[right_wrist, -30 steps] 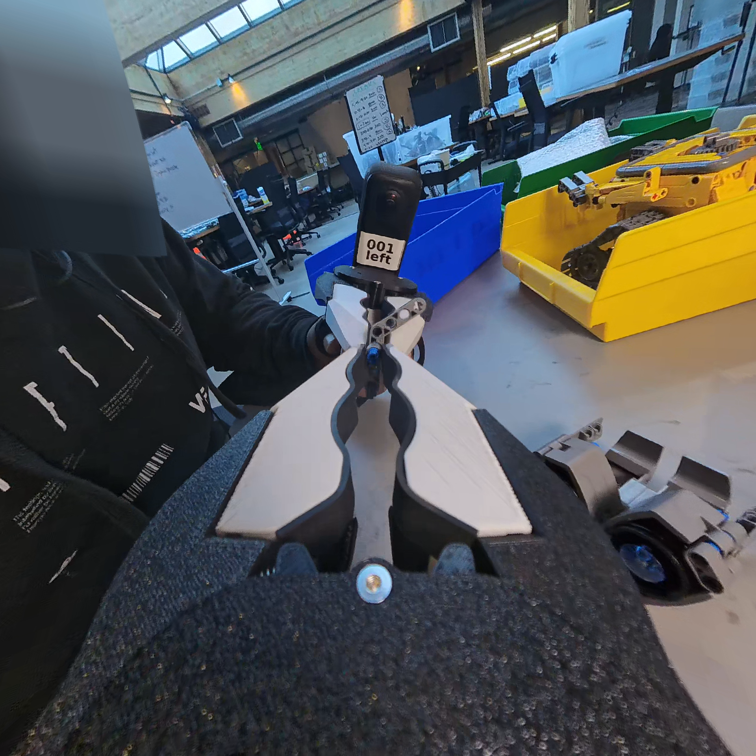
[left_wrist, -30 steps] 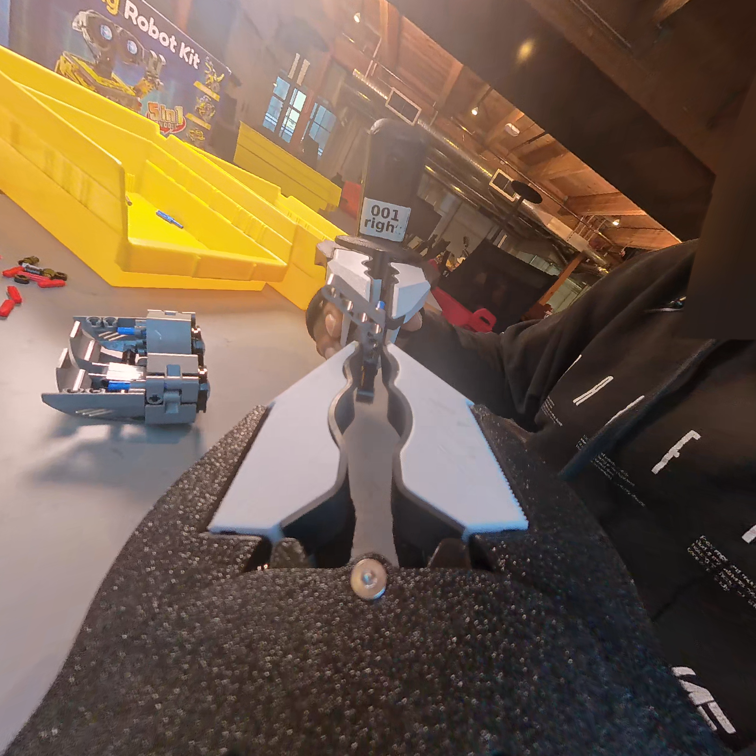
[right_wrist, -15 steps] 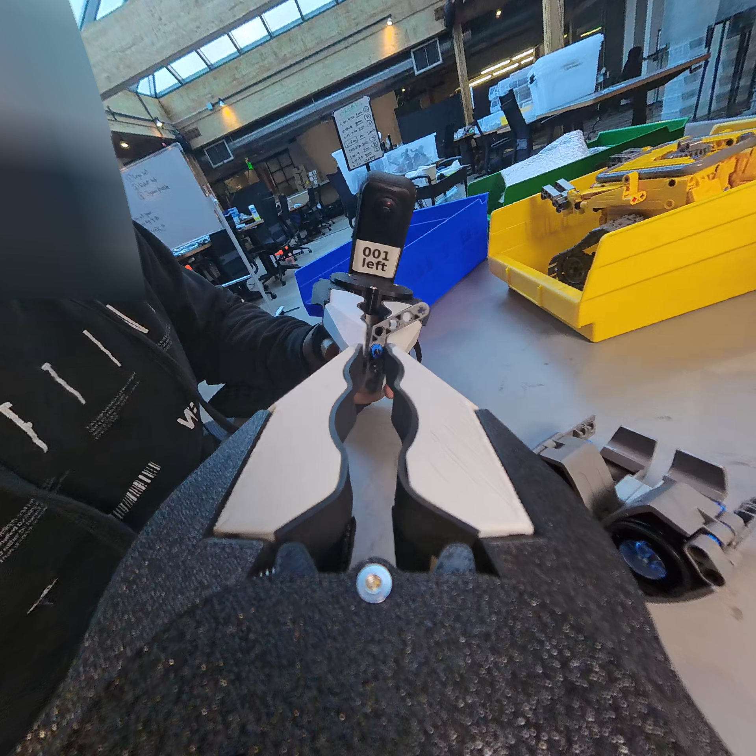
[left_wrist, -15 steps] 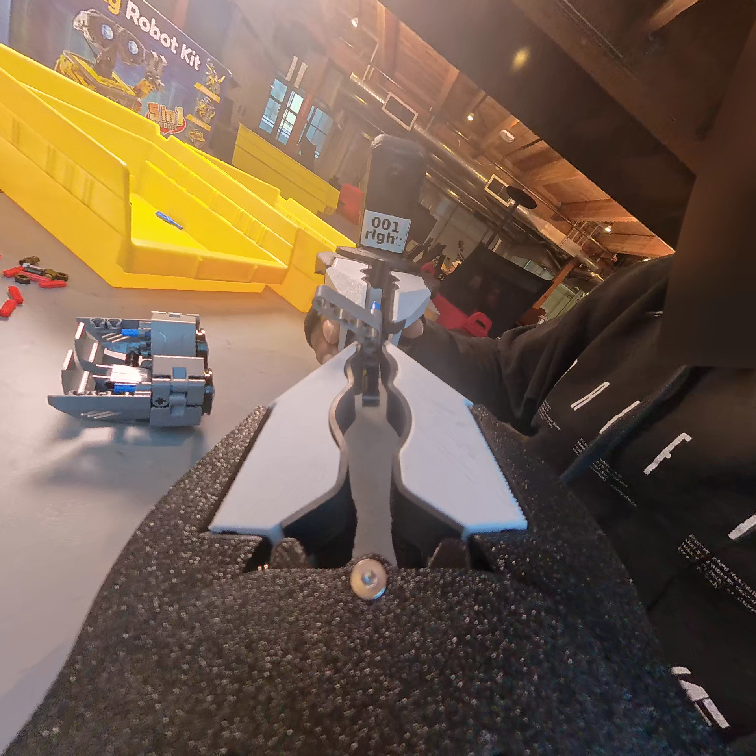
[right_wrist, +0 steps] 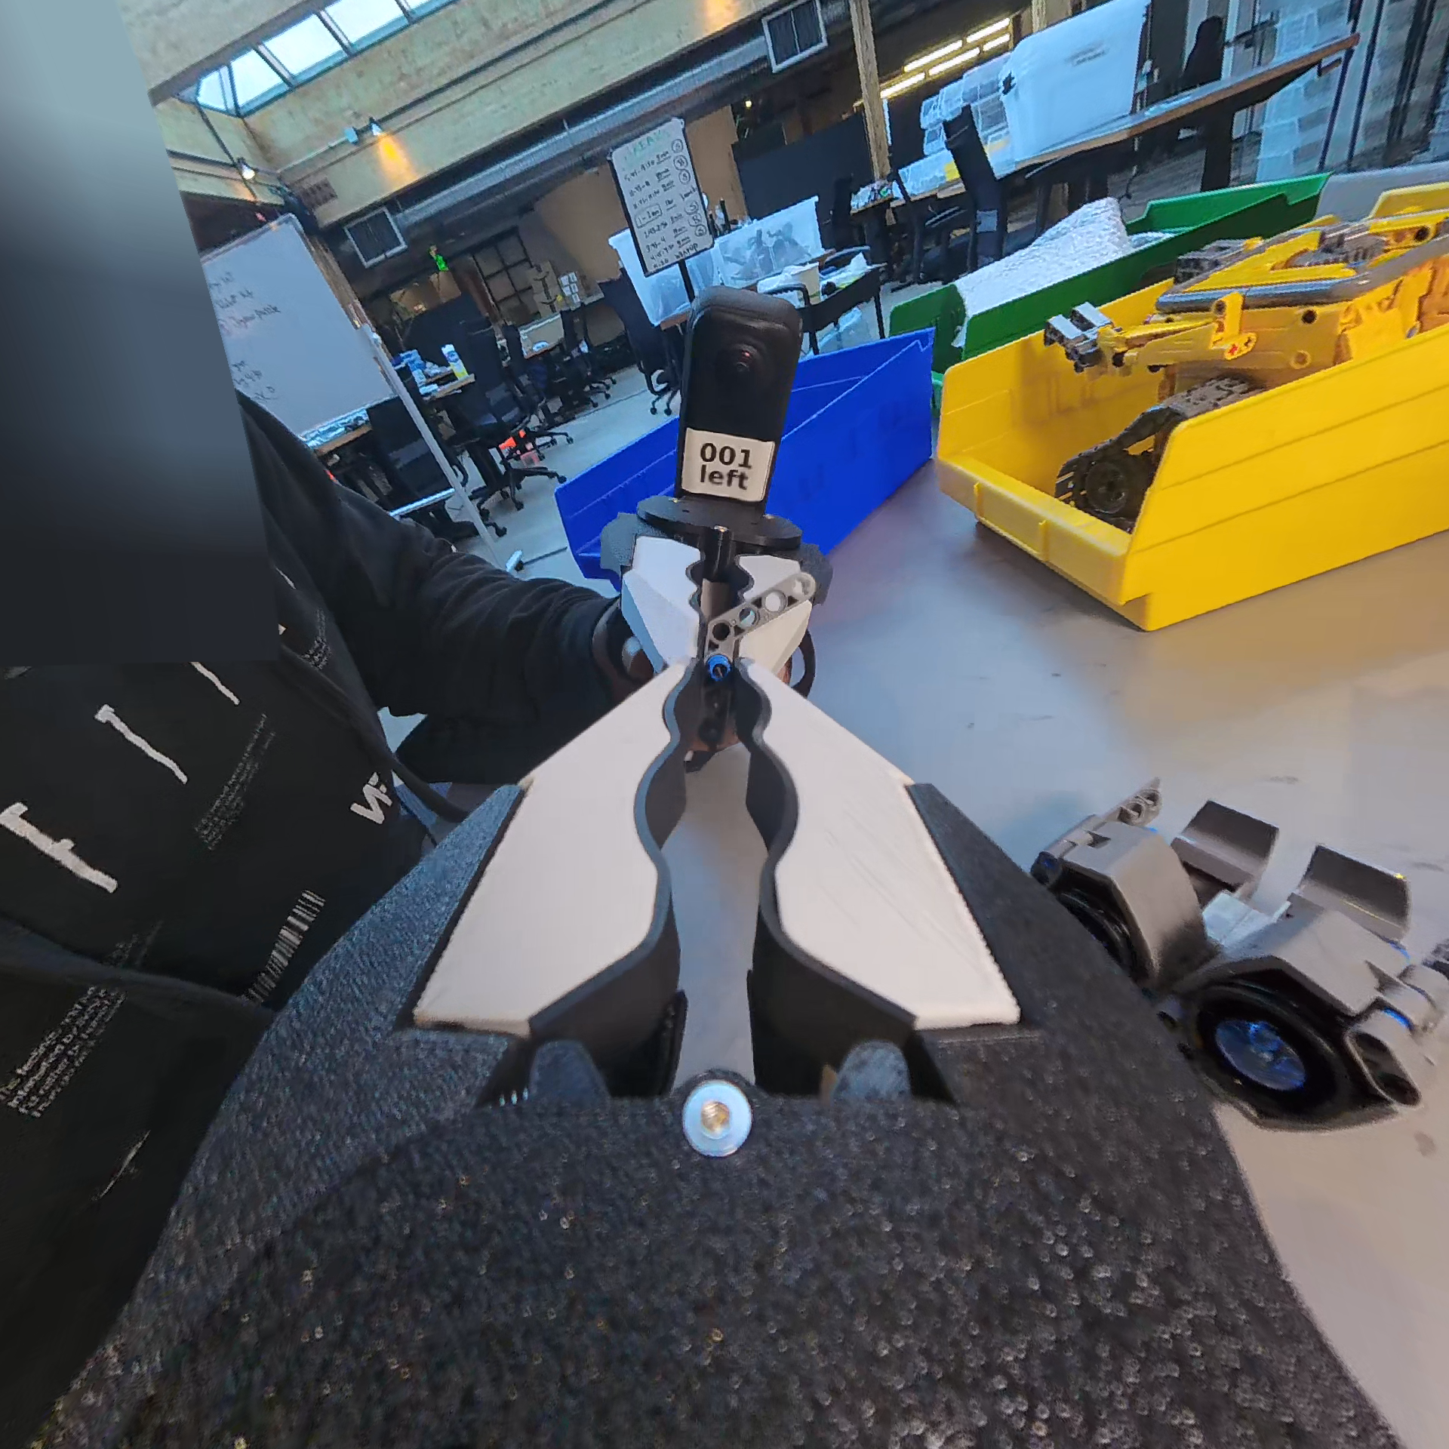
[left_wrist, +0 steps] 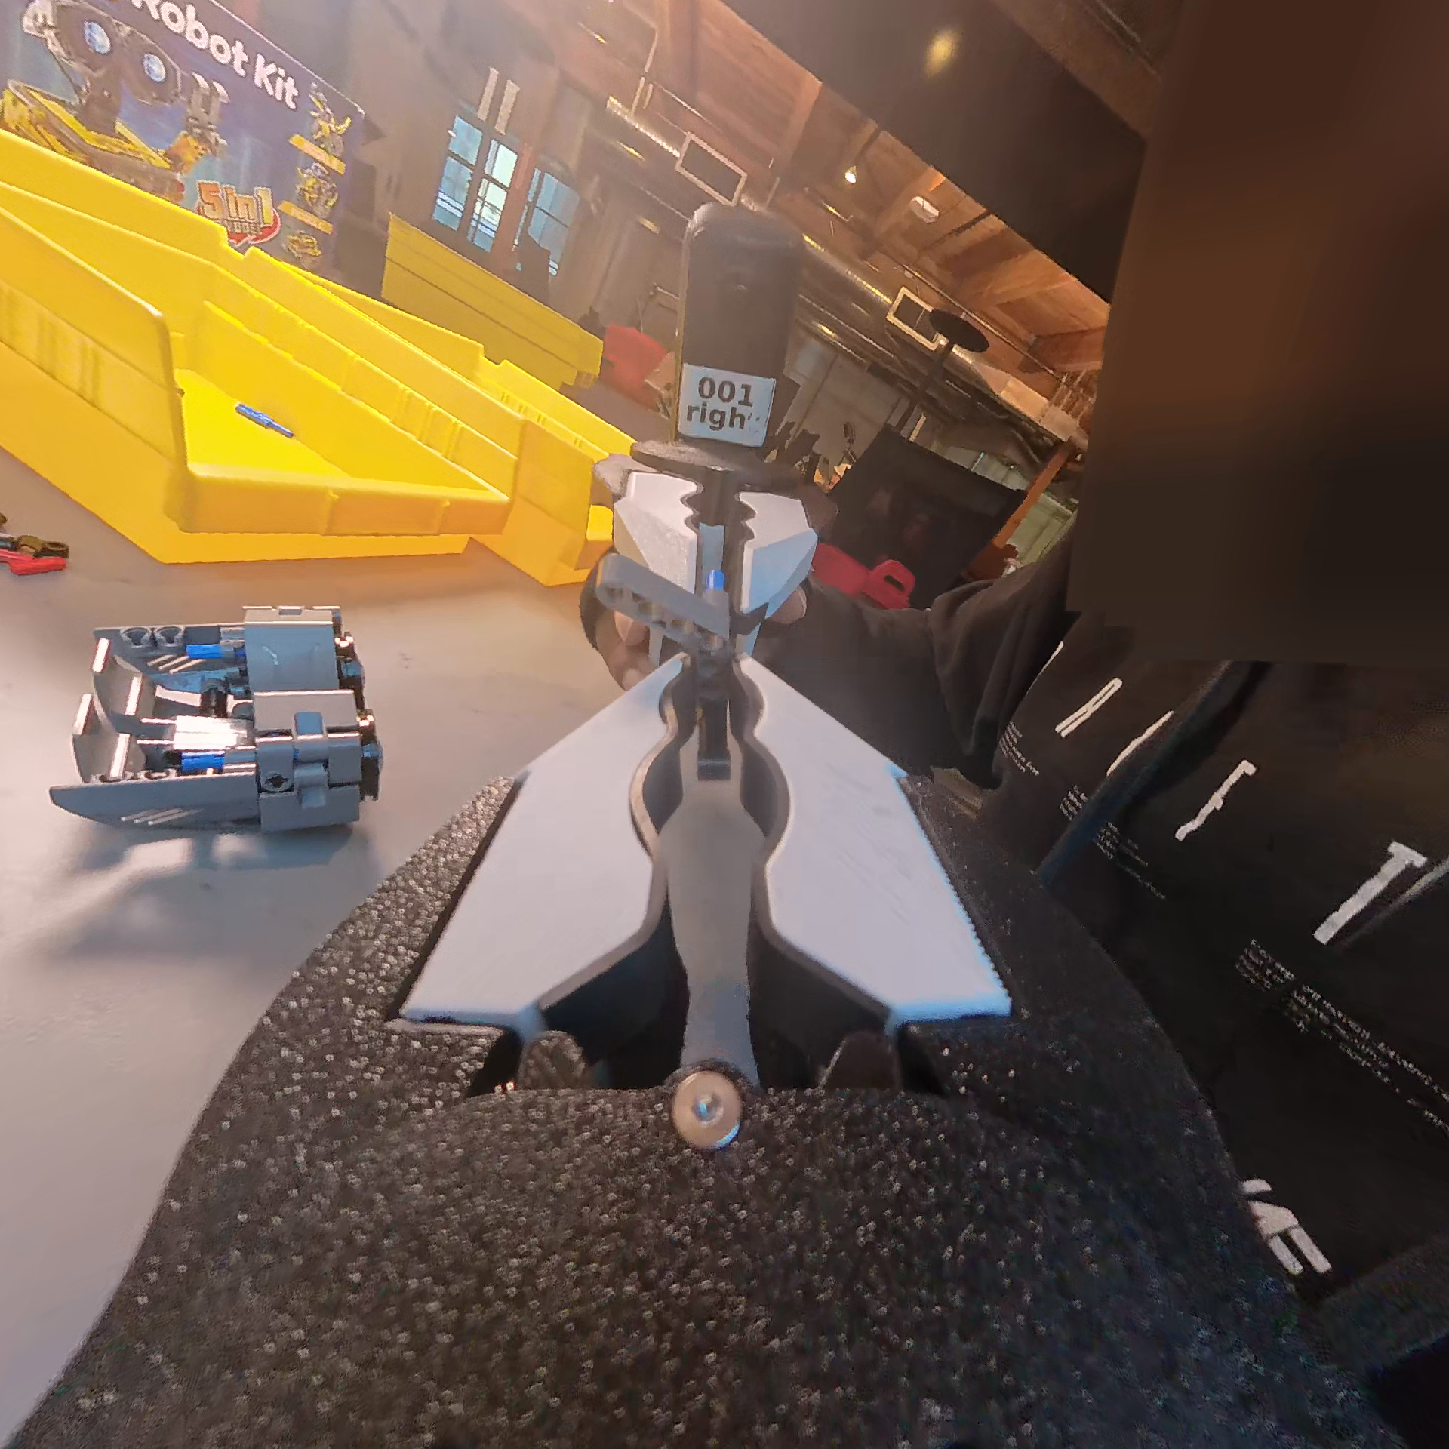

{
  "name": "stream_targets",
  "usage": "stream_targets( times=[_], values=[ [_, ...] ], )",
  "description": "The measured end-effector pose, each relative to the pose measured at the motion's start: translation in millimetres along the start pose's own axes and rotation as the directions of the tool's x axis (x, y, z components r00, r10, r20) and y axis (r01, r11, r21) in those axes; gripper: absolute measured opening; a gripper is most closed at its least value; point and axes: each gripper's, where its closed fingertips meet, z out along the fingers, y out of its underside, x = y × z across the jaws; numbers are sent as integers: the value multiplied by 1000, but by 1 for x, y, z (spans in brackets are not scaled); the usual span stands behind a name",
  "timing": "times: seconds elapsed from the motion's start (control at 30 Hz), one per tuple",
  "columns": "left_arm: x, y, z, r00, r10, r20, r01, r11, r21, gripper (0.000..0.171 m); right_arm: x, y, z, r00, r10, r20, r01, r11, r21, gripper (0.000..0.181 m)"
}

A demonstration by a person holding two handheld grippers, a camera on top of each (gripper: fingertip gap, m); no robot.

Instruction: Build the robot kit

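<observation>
My left gripper (left_wrist: 709, 666) and right gripper (right_wrist: 715, 668) meet tip to tip above the grey table (left_wrist: 118, 1019). Between them is a small beam assembly: a grey perforated beam (left_wrist: 662, 602), a blue pin (left_wrist: 712, 580) and a black beam (left_wrist: 709, 729) hanging below the tips. Both grippers are shut on it at the joint. In the right wrist view the blue pin (right_wrist: 715, 666) sits at my right fingertips. There the black beam (right_wrist: 706, 717) lies between the fingers, and the grey beam (right_wrist: 757, 613) slants up to the right in front of the left gripper (right_wrist: 717, 596).
A grey model vehicle part (left_wrist: 219, 721) lies on the table; it also shows in the right wrist view (right_wrist: 1254, 964). Yellow bins (left_wrist: 329, 494), a kit box (left_wrist: 157, 118) and small red parts (left_wrist: 31, 553) are at the left. A yellow bin (right_wrist: 1254, 549) with a tracked model and a blue bin (right_wrist: 847, 439) stand behind. A person's dark sleeves are close. My two grippers' fingertips are within a few centimetres of each other.
Both grippers stay shut on the assembly and have shifted only slightly together. The grey beam keeps about the same slant.
</observation>
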Motion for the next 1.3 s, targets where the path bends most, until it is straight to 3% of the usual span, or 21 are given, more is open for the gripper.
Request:
stream_targets(
  times=[0.13, 0.63, 1.1, 1.17, 1.23, 1.3],
  values=[
    [-1, 7, -1, 998, 59, 1, -58, 997, -47, 7, -1, 8, 1, 994, -101, -49, 95, 989, -111, 6],
    [-12, 28, 3, 952, 291, 90, -263, 935, -240, 6, 3, 31, -3, 968, -235, -84, 202, 935, -292, 6],
    [-19, 48, 8, 937, 333, 102, -274, 886, -374, 5, 5, 58, -9, 935, -352, -51, 286, 830, -479, 5],
    [-23, 43, 7, 938, 320, 131, -253, 894, -370, 6, 10, 54, -8, 944, -321, -73, 263, 870, -417, 5],
    [-29, 43, 4, 912, 381, 151, -285, 854, -434, 6, 16, 51, -6, 959, -268, -90, 222, 910, -349, 6],
    [-38, 53, 1, 865, 477, 158, -324, 770, -550, 6, 24, 63, -4, 954, -284, -95, 225, 889, -400, 7]
  ],
)
